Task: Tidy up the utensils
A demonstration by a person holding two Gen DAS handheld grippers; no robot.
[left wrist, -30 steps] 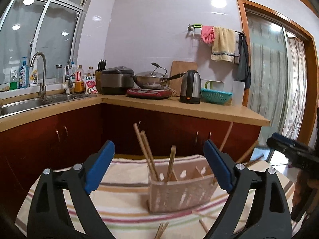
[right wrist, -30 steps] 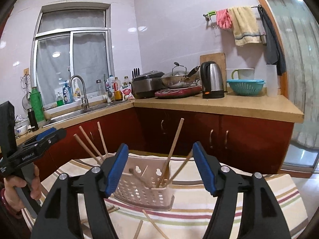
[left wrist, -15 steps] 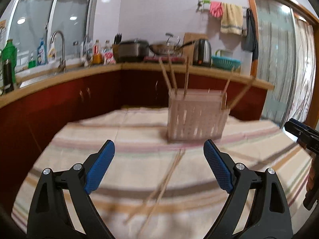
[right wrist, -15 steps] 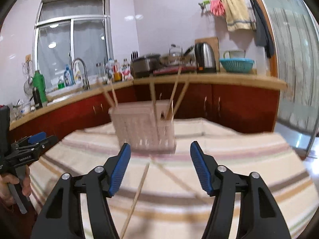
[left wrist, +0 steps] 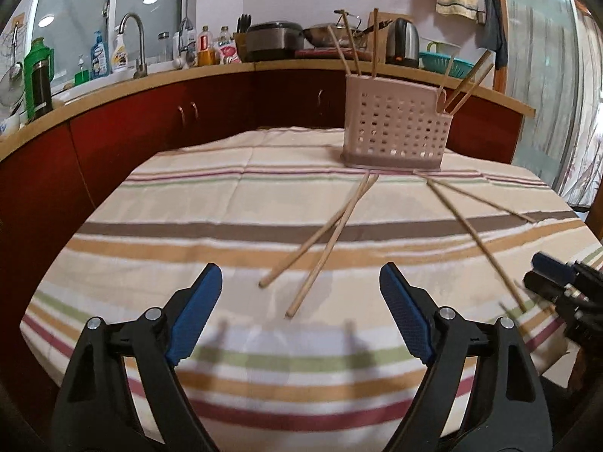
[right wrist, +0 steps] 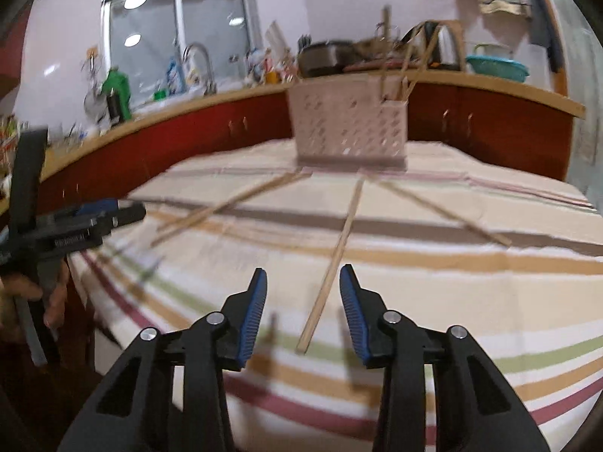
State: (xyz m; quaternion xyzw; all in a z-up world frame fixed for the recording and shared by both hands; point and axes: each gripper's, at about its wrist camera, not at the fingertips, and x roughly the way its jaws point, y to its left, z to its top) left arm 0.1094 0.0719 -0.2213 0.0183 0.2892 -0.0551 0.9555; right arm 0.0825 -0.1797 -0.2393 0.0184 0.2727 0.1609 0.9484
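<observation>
A pink perforated utensil basket (left wrist: pixel 395 128) (right wrist: pixel 350 128) stands at the far side of the striped tablecloth (left wrist: pixel 188 203), with several chopsticks upright in it. Two crossed chopsticks (left wrist: pixel 320 245) lie on the cloth, their near ends just ahead of my left gripper (left wrist: pixel 301 282). Its jaws are wide and closing slightly, with nothing pressed. Two more chopsticks (left wrist: pixel 475 233) lie to the right. In the right wrist view, one chopstick (right wrist: pixel 339 248) lies on the cloth, its near end between the fingers of my right gripper (right wrist: pixel 303 275). Those jaws are closing and the pads do not touch it.
The right gripper (left wrist: pixel 557 282) shows at the left view's right edge. The left gripper (right wrist: pixel 94 218) and a hand (right wrist: pixel 22 293) show at the right view's left edge. Behind the table runs a kitchen counter (left wrist: pixel 188 71) with red cabinets, a sink, a kettle and bottles.
Both grippers have come down toward the table and tilted downward, so the loose chopsticks now lie just ahead. The right jaws have narrowed around one chopstick.
</observation>
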